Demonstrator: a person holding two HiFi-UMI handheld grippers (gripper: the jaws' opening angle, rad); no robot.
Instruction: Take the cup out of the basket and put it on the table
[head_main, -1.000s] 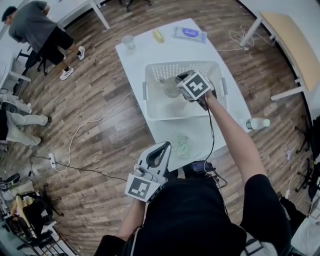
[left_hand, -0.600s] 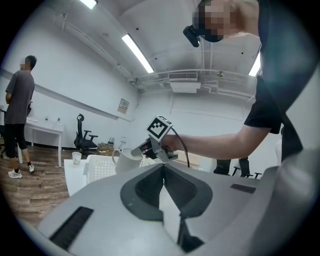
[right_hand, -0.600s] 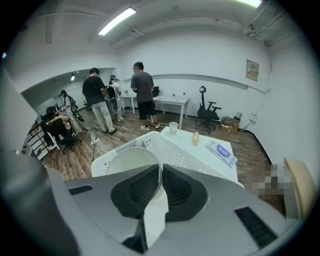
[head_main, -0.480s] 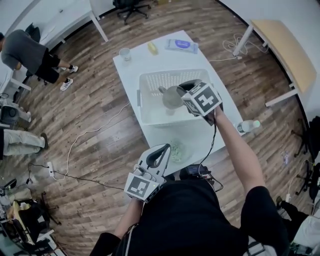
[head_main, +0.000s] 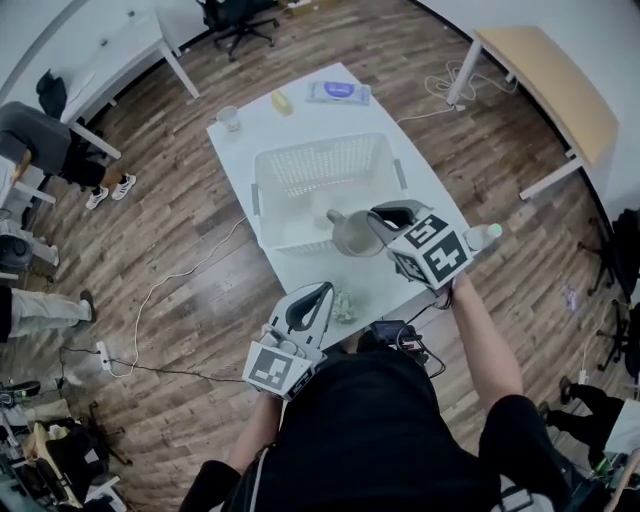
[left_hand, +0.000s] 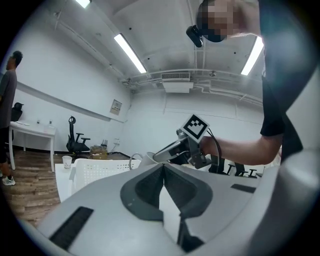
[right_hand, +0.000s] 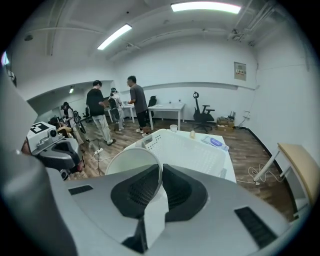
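A pale grey cup (head_main: 350, 233) with a loop handle hangs in the air over the near rim of the white slatted basket (head_main: 300, 165). My right gripper (head_main: 375, 222) is shut on the cup's rim. In the right gripper view the cup's wall (right_hand: 131, 161) sits pinched between the pads (right_hand: 176, 187), with the basket (right_hand: 192, 152) beyond it. My left gripper (head_main: 307, 308) is held low by the table's near edge, shut and empty. Its view shows the closed jaws, the right gripper (left_hand: 172, 150) and the basket (left_hand: 97, 170).
The white table (head_main: 305, 125) also bears a paper cup (head_main: 229, 117), a yellow item (head_main: 283, 101), a purple packet (head_main: 338, 92), a bottle (head_main: 482, 236) and a crumpled greenish thing (head_main: 343, 303). A wooden desk (head_main: 545, 85) stands to the right. People stand at the left.
My right gripper has lifted the cup up out of the basket and drawn it toward me, past the near rim. The left gripper has shifted only slightly.
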